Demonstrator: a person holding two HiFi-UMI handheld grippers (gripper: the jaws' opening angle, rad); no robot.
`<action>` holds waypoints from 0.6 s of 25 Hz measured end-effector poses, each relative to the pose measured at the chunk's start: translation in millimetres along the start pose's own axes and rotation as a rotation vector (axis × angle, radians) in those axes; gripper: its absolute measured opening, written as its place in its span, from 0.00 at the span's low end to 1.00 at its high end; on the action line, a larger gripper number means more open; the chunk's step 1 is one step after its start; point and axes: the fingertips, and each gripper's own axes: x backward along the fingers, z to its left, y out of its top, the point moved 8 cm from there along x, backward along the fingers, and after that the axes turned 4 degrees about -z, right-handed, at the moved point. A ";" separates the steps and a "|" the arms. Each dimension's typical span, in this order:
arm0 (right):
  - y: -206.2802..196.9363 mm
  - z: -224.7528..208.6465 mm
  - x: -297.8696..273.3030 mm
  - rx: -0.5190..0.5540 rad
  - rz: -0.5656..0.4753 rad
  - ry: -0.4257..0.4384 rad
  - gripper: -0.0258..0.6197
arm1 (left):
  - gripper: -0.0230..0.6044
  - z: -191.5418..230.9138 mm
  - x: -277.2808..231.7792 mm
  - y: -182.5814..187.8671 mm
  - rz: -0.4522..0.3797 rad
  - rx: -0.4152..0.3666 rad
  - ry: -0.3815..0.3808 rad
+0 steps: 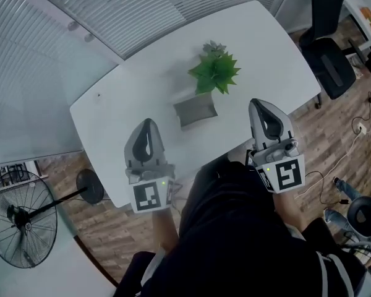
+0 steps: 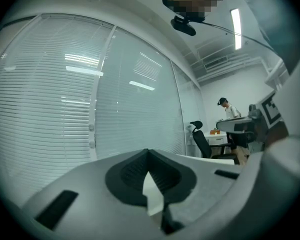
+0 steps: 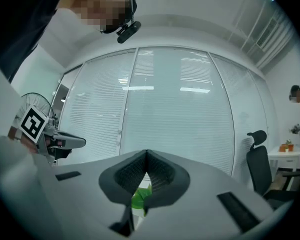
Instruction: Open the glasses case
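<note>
The grey glasses case (image 1: 195, 110) lies closed on the white table (image 1: 136, 85), just in front of a small green plant (image 1: 215, 72). My left gripper (image 1: 147, 122) hovers near the table's front edge, left of and nearer than the case, jaws shut with nothing between them. My right gripper (image 1: 258, 102) is held to the right of the case, also shut and empty. In the left gripper view the left gripper (image 2: 149, 152) points level at a glass wall. In the right gripper view the right gripper (image 3: 146, 153) shows a bit of the plant (image 3: 139, 199) through the gap under its closed tips.
A standing fan (image 1: 13, 220) is on the floor at the left. A black office chair (image 1: 329, 57) stands past the table's right end, with cables (image 1: 352, 147) on the wooden floor. A blind-covered glass wall (image 1: 111, 5) runs behind the table. A person (image 2: 229, 109) stands far off.
</note>
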 end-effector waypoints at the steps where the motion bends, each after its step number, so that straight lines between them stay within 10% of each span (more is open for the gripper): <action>1: -0.3 -0.9 -0.4 0.001 0.002 0.000 0.06 | 0.03 -0.1 0.1 0.1 0.003 0.007 0.003; 15: -7.1 -17.4 -4.4 0.009 0.005 0.014 0.06 | 0.03 -8.4 -8.9 7.3 0.017 0.027 0.015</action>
